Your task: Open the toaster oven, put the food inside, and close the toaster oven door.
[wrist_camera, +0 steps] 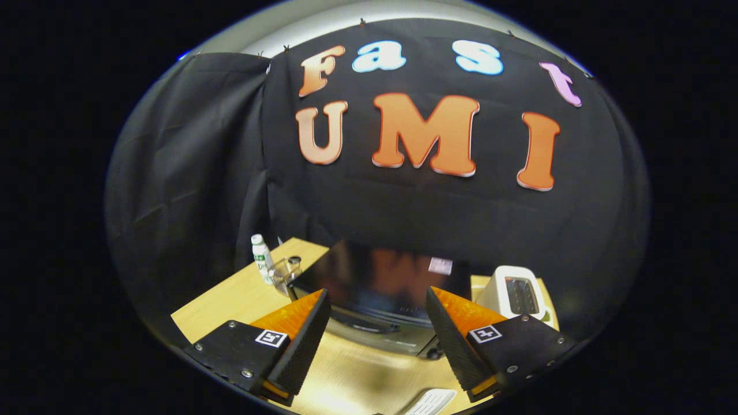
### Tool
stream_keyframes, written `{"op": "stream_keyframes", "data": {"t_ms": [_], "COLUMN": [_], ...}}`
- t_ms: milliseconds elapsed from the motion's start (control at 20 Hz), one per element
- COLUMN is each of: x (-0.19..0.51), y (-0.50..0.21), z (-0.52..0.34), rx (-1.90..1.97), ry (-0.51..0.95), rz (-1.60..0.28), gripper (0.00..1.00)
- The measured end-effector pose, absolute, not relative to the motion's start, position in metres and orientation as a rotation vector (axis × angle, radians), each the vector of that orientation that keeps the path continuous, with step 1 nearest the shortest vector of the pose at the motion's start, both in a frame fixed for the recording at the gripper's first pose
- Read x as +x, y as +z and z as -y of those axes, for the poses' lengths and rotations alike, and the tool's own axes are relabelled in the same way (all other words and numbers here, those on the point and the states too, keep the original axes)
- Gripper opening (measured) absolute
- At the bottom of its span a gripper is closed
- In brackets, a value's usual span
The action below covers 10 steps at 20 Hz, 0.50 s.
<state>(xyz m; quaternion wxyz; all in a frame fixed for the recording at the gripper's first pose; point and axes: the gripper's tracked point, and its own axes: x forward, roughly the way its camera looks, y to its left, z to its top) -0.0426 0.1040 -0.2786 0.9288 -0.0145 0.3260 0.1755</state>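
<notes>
A black-draped booth backs a pale wooden tabletop (242,297) on which the glossy black toaster oven (380,282) sits square ahead of my hand-held two-finger gripper (377,323). From where I steer, I look down over the oven's shiny top; its front face drops away just beyond the fingertips, and I cannot tell from this angle whether the door is shut or ajar. The gripper's fingers stand spread wide with nothing between them, one on each side of the oven's near edge. Left of the oven stand a small white bottle with a green label (262,259) and a clear glass jar (286,271); right of it sits a white pop-up toaster (513,294). A white ribbed object (432,402) lies on the table below the fingers, too cut off to name; whether it is the food I cannot say. This scene would suit either an approach to the door or a withdrawal after closing it. Any work at the door, I judge, wants the fingers lowered level with the handle and kept centred, approaching slowly so the pads meet it squarely.
</notes>
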Motion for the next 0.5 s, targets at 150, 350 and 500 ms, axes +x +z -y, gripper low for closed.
{"op": "stream_keyframes", "data": {"t_ms": [150, 350, 500], "x": [-0.020, 0.001, 0.007], "y": [-0.220, -0.154, -0.110], "z": [-0.095, -0.075, -0.056], "rx": [-0.028, -0.029, -0.031], "ry": [0.349, 0.303, 0.266], "rz": [-0.546, -0.417, -0.327], "gripper": [0.99, 1.00, 0.99]}}
